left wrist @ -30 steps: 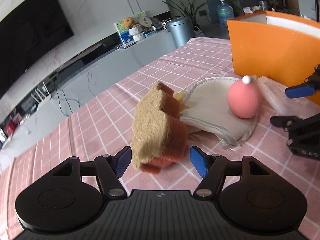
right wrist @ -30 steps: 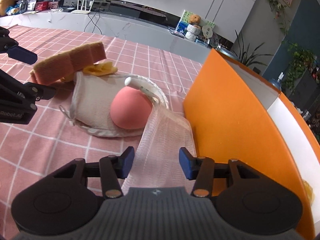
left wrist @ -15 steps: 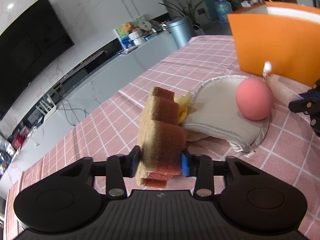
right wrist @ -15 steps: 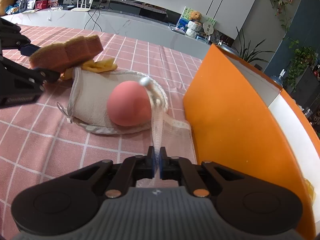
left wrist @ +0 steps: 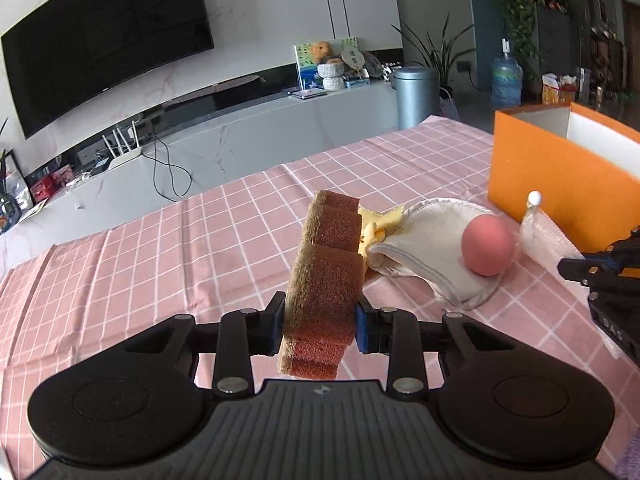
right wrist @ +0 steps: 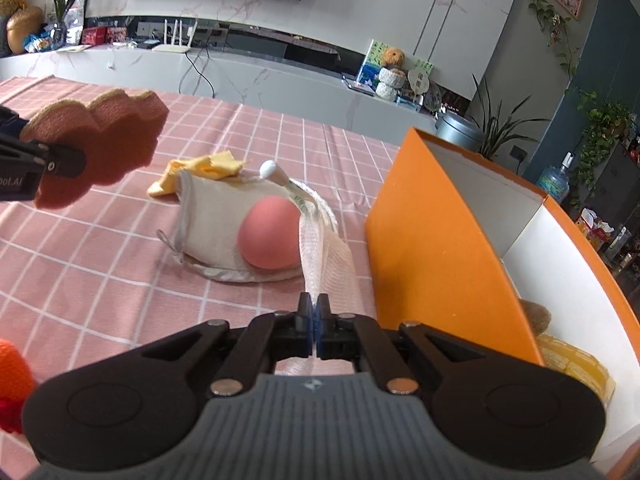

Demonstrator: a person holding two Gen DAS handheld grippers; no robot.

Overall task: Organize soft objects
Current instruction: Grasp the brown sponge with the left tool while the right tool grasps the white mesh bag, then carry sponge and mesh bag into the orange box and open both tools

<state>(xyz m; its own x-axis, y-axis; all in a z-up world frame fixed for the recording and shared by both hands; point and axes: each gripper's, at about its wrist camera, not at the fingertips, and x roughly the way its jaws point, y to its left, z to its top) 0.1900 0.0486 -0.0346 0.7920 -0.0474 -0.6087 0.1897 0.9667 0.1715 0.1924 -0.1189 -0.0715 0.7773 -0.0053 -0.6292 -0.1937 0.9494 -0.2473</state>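
My left gripper point(left wrist: 319, 326) is shut on a brown-and-orange wavy sponge point(left wrist: 326, 280) and holds it above the pink checked tablecloth; the sponge also shows at the left of the right wrist view point(right wrist: 100, 140). My right gripper point(right wrist: 315, 328) is shut on a white mesh bag point(right wrist: 320, 248) with a white peg at its far end, beside the orange box point(right wrist: 432, 232). A pink ball point(right wrist: 269, 237) rests on a cream cloth pad point(right wrist: 208, 216). A yellow cloth point(right wrist: 200, 172) lies behind the pad.
The orange box point(left wrist: 560, 168) stands open at the right, with a brown soft thing and a yellow item inside point(right wrist: 560, 344). An orange-red object point(right wrist: 12, 380) shows at the lower left of the right wrist view. The table's far edge faces a TV cabinet.
My left gripper closed on the sponge and lifted it off the table. My right gripper closed on the mesh bag and lifted its near end; the bag now stands on edge.
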